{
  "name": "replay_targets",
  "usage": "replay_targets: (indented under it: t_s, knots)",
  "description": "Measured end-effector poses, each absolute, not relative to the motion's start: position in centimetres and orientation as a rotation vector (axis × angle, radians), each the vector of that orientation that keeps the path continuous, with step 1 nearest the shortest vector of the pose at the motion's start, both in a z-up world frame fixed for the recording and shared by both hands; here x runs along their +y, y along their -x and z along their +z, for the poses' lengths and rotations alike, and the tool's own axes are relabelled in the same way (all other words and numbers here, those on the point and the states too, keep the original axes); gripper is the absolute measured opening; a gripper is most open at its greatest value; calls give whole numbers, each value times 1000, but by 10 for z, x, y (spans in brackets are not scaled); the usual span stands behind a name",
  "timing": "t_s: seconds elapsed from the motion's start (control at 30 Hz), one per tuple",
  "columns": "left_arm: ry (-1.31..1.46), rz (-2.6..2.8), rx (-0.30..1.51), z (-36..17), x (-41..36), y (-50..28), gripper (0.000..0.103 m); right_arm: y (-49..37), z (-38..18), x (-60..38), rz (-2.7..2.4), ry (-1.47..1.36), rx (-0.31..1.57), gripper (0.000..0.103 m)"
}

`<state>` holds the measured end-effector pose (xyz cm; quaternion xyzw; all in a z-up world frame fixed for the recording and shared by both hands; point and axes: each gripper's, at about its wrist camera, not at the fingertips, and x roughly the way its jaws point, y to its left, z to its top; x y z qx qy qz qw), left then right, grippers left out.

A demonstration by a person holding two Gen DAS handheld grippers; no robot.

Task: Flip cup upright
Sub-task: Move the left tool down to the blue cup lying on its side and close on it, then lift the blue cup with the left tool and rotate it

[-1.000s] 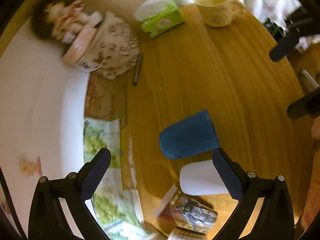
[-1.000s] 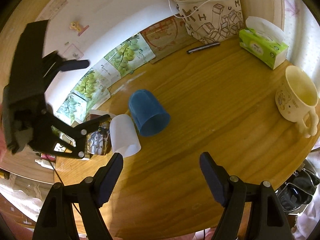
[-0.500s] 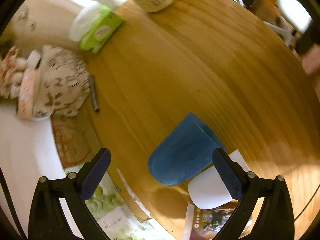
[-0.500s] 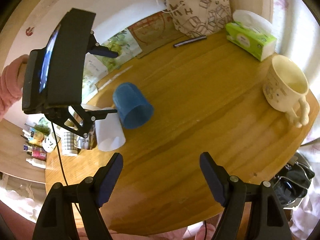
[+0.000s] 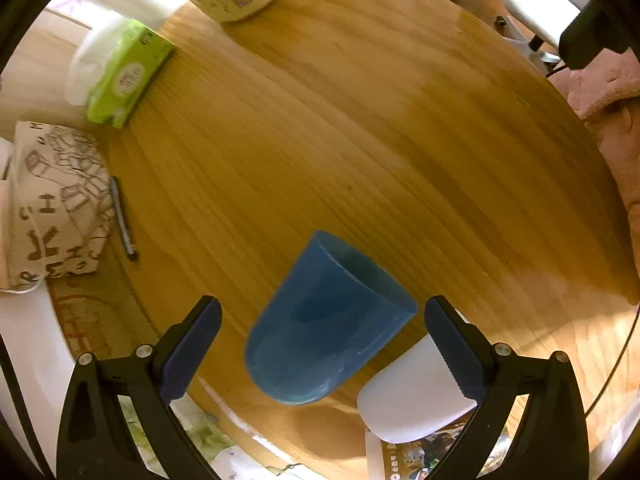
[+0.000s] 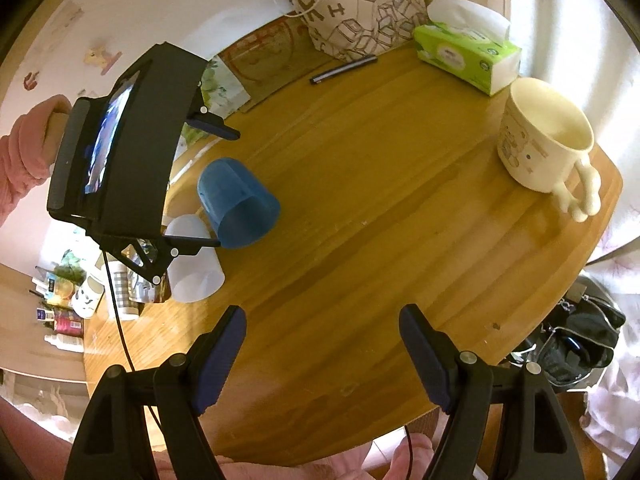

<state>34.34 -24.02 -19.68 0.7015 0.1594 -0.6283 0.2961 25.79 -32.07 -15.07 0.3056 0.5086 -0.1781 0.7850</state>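
Between your left tool's (image 5: pixel 320 336) spread fingers lies the blue cup (image 5: pixel 326 330), tipped on its side on the tabletop (image 5: pixel 360 128), closed base toward you and open mouth pointing away and to the right. You hold the tool wide so both pads can pass either side of the cup's wall; neither pad appears to touch it yet. Just beside the cup, partly behind your right-hand pad, a white cup (image 5: pixel 412 396) also lies on its side, near enough that closing could nudge it. Your right tool (image 6: pixel 320 354) hangs open over bare wood near the table's front edge, well apart from both cups, probably kept back to leave room. Farther off sit a cream mug (image 6: pixel 544 136), a green tissue box (image 6: pixel 468 56), a pen (image 6: pixel 344 69) and a printed cloth bag (image 6: pixel 360 16) along the back
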Motion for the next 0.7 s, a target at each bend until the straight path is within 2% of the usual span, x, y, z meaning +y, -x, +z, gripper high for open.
replay_targets:
  t_s: [0.4,0.53,0.7]
  knots:
    - [-1892,-1688,557,-220,-251,-357,101,-261,-156,-324,-420,-691,1121,80]
    - [-1891,-1663,601,-227,-257,-362,92,-261,-156,-324,-424,-691,1122,79]
    - [-1861,-1628,660,-232,-269,-371,91,-261,-157,-323,-426,-688,1126,79]
